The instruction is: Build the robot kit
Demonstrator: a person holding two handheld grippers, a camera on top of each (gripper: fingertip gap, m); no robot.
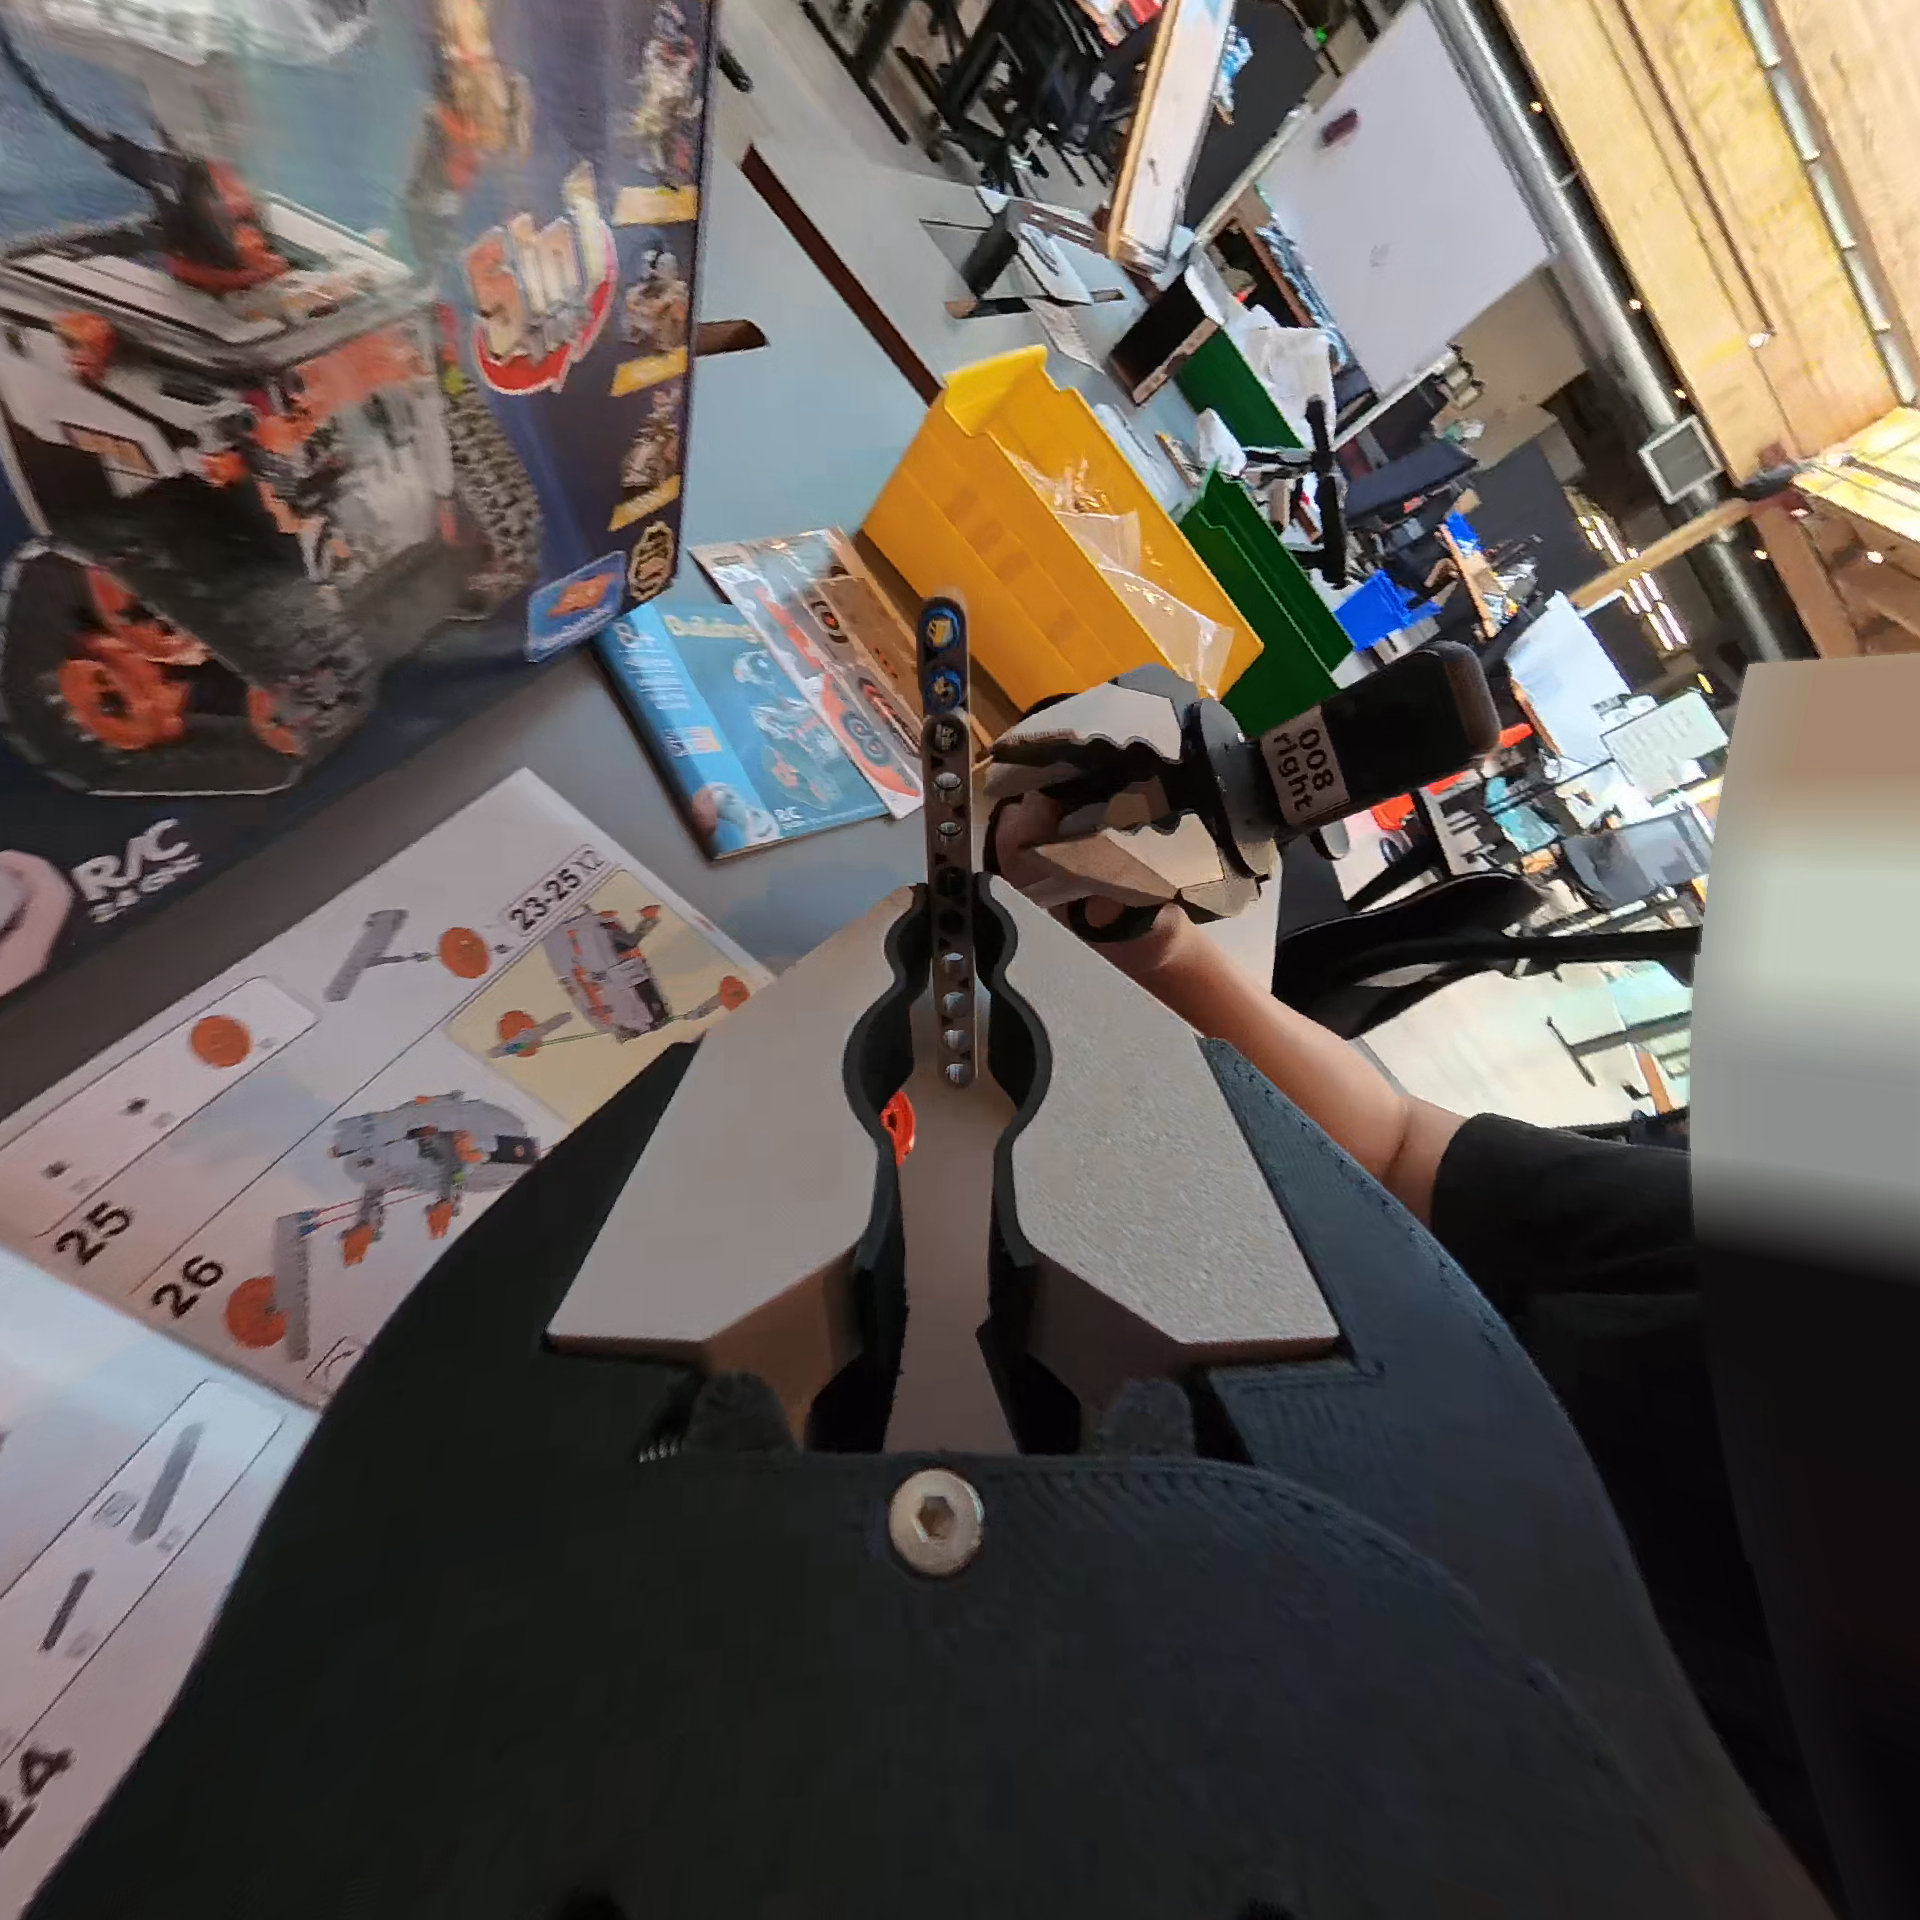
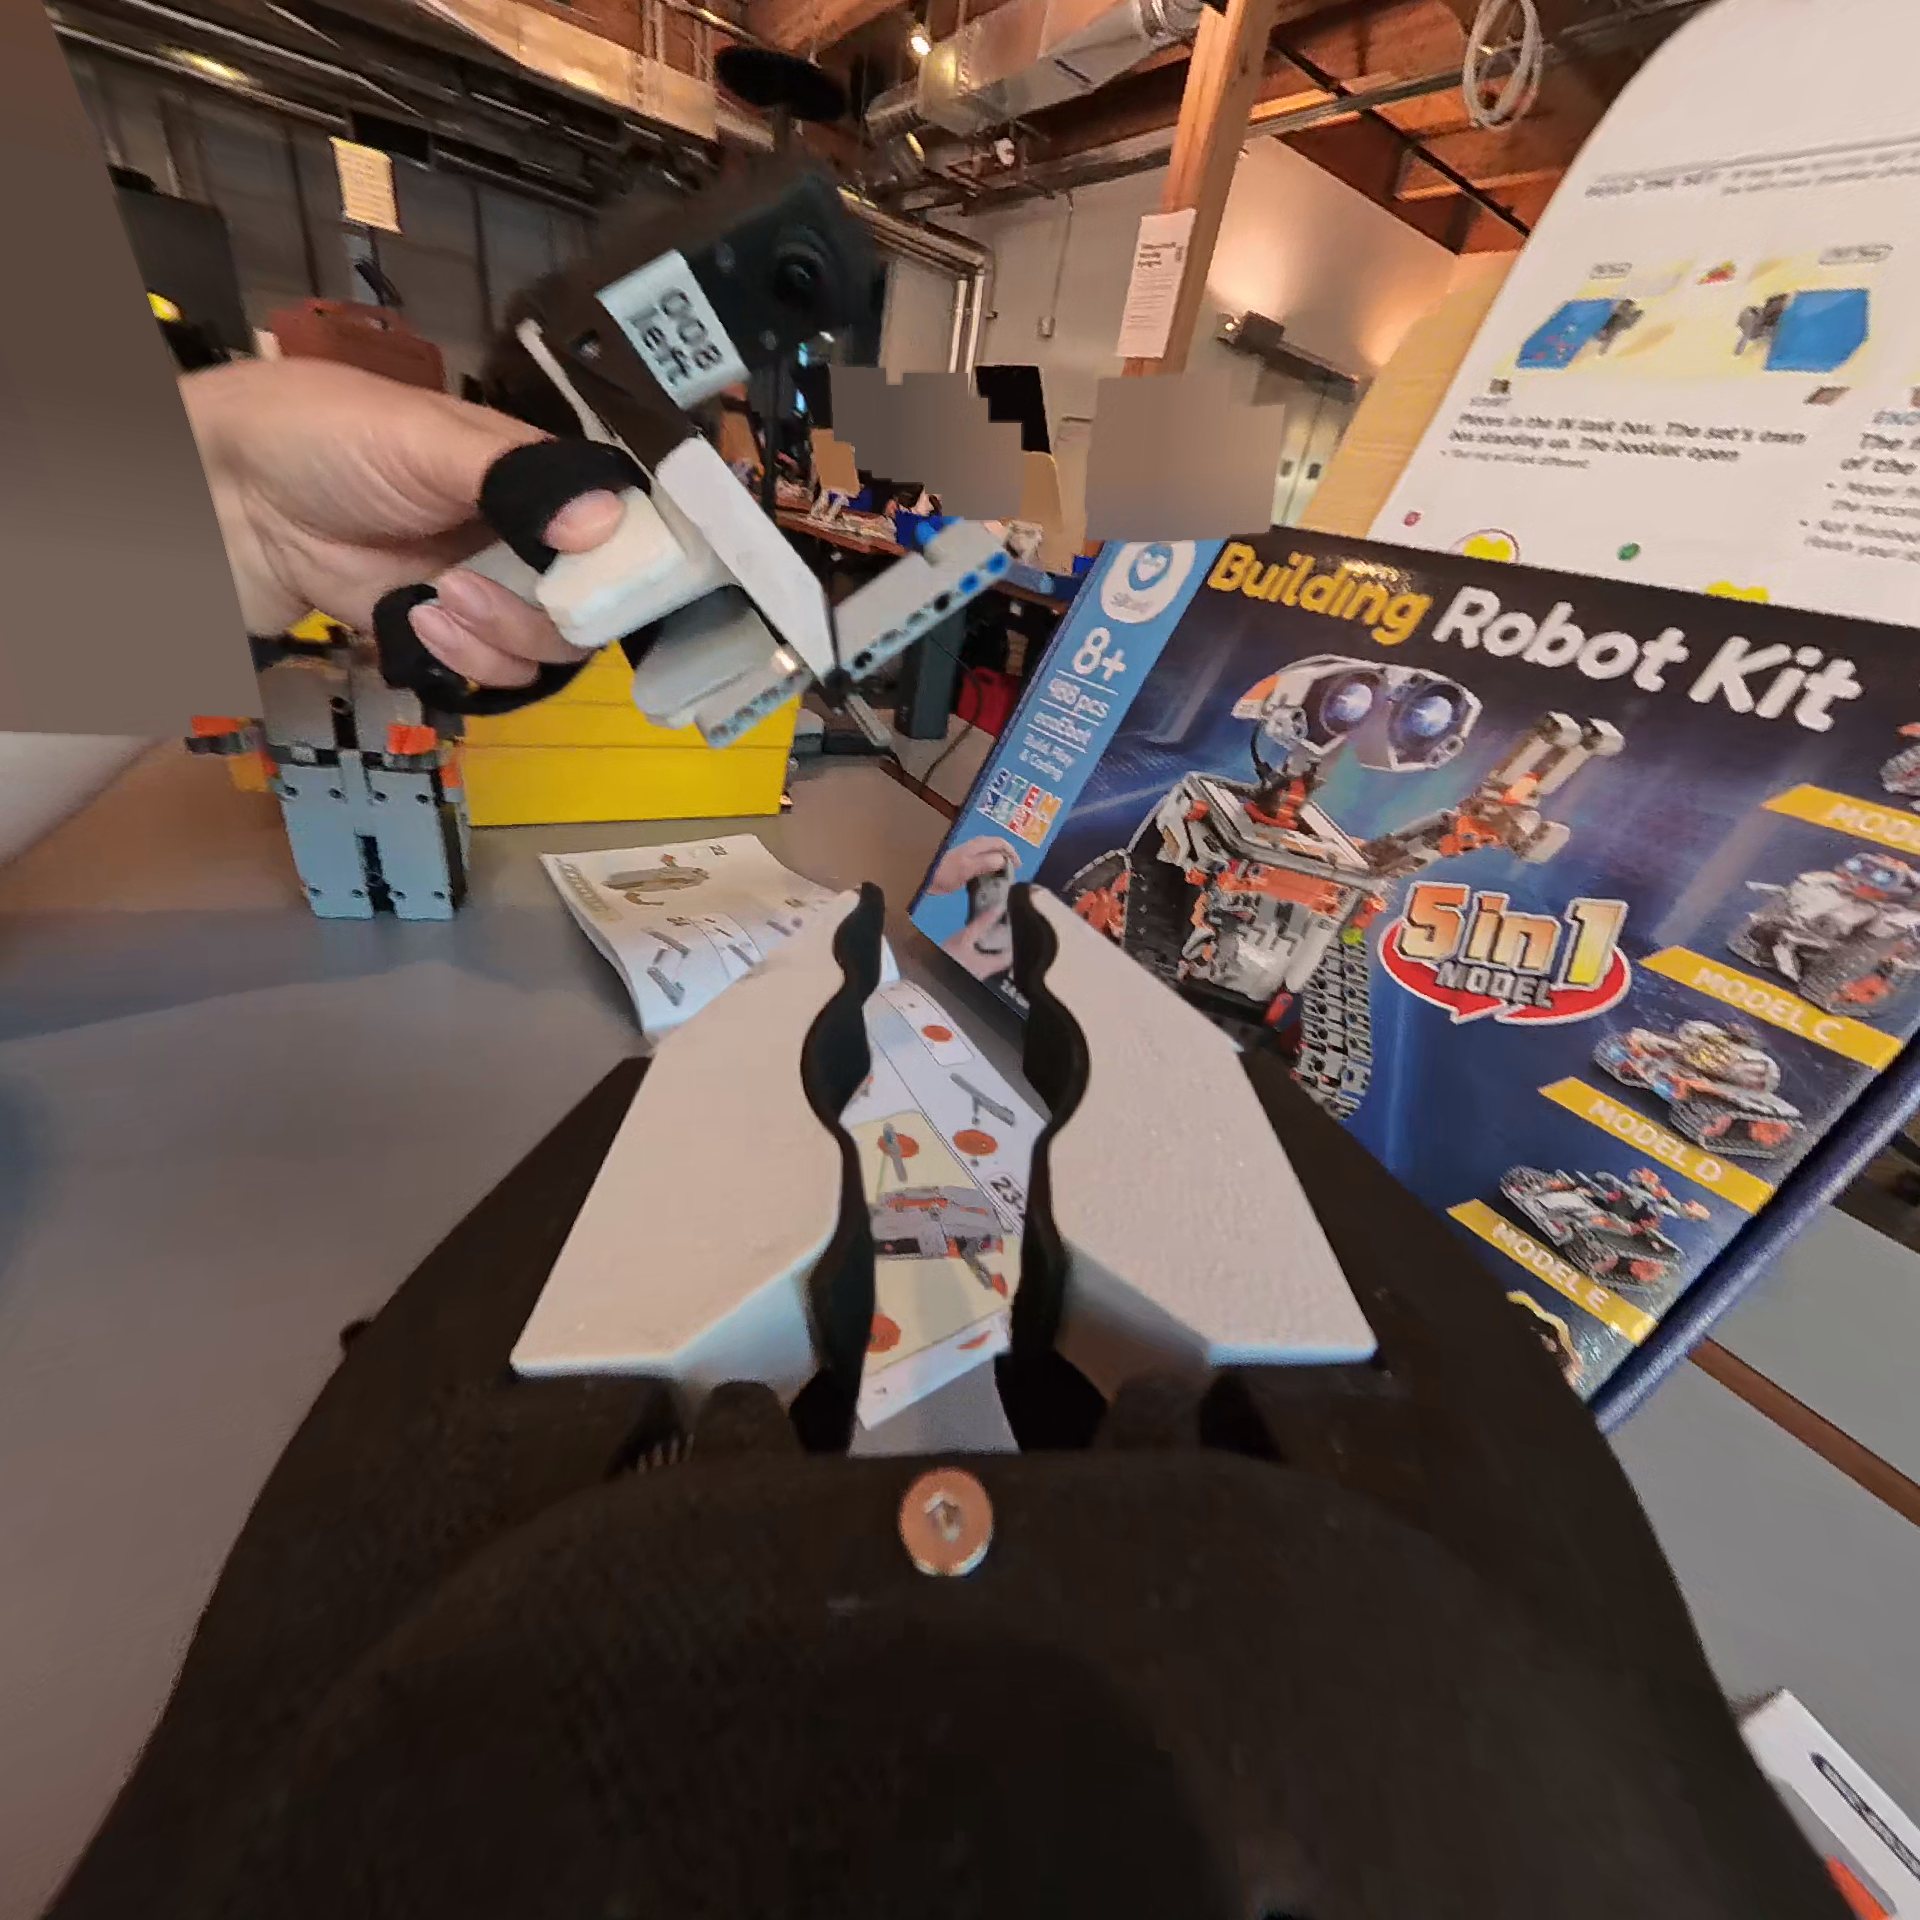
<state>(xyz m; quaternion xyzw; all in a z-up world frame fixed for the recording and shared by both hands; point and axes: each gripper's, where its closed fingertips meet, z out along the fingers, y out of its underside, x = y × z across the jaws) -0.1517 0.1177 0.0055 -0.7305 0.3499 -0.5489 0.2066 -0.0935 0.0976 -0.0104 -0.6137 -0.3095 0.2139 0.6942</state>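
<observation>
My left gripper (image 1: 951,914) is shut on a long grey beam with holes (image 1: 948,810) and holds it up in the air. The beam sticks out ahead of the fingertips and has blue pins at its far end. My right gripper (image 2: 943,909) is open and empty above the open instruction booklet (image 2: 707,914). In the left wrist view the right gripper (image 1: 1008,805), held by a hand, is just right of the beam, close to it. In the right wrist view the left gripper (image 2: 800,675) holds the beam (image 2: 914,603) up at the upper left.
The robot kit box (image 2: 1455,883) stands on the grey table, also in the left wrist view (image 1: 312,416). A partly built grey and orange model (image 2: 364,810) stands before a yellow bin (image 2: 623,758). Yellow (image 1: 1039,540) and green (image 1: 1268,603) bins and a blue booklet (image 1: 727,727) lie beyond. The left gripper's tips are roughly 7 centimeters from the right gripper's.
</observation>
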